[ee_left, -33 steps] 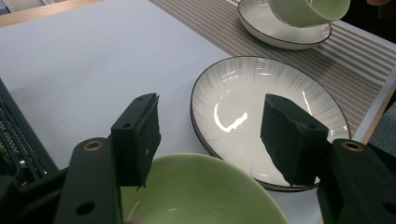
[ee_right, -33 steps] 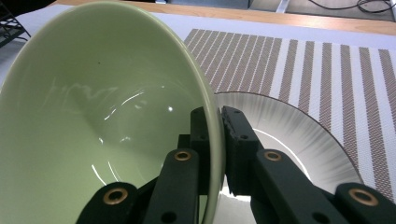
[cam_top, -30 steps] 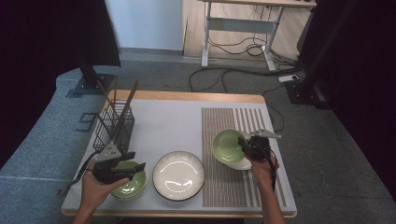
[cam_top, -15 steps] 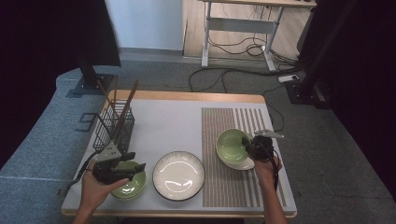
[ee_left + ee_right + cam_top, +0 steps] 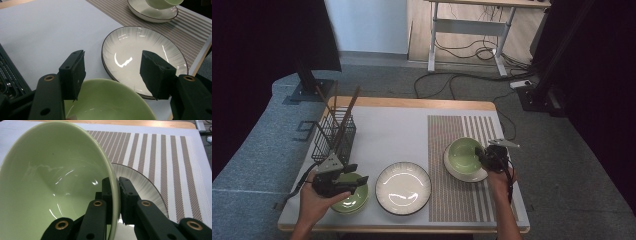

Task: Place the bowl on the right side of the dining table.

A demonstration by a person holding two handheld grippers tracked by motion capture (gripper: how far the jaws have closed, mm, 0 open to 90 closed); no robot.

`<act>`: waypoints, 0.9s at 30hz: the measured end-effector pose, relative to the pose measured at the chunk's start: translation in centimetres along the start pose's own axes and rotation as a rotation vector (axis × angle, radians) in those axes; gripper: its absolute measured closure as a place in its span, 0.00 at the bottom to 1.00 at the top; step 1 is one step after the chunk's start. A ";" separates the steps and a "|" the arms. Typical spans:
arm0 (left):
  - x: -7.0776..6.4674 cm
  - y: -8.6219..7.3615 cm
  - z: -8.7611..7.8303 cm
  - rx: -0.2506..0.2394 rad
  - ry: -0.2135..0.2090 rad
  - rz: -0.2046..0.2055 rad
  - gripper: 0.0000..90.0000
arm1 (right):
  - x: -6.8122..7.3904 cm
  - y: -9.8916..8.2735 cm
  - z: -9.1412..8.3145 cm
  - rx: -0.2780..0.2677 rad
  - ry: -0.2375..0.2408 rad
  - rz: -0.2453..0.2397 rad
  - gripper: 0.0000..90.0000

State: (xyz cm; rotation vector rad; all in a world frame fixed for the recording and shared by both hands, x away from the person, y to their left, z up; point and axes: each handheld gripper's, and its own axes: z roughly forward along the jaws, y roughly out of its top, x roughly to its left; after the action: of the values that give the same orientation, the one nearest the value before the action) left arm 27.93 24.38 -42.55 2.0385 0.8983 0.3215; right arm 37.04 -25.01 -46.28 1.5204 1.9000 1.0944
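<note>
Since a second ago the right gripper (image 5: pixel 117 192), clamped on the green bowl's (image 5: pixel 464 153) rim, carries it over the white plate (image 5: pixel 472 173) on the striped placemat (image 5: pixel 457 200); we judge set-down imminent, left gripper (image 5: pixel 112 72) open.

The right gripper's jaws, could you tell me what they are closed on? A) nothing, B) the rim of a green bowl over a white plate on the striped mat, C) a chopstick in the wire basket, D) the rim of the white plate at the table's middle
B: in the right gripper view the right gripper pinches the wall of the green bowl, one jaw inside and one outside, above the white plate on the striped mat.
</note>
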 end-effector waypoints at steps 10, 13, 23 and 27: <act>0.0 0.0 0.1 0.014 -0.001 0.001 0.41 | -0.6 -0.3 0.4 0.014 -0.016 0.011 0.93; -0.1 0.0 0.2 0.016 -0.001 0.002 0.41 | -0.8 -0.3 0.5 0.017 -0.022 0.017 0.93; -0.1 0.0 0.4 0.029 -0.003 0.004 0.41 | -1.4 -0.6 1.0 0.029 -0.043 0.031 0.93; -0.1 -0.1 0.4 0.030 -0.002 0.004 0.41 | -1.6 -0.7 1.1 0.034 -0.048 0.034 0.93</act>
State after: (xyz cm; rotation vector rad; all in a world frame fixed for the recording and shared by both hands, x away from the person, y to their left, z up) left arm 28.02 24.03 -42.83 2.0678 0.9033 0.3094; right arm 37.97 -26.26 -47.64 1.5884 1.8758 1.0365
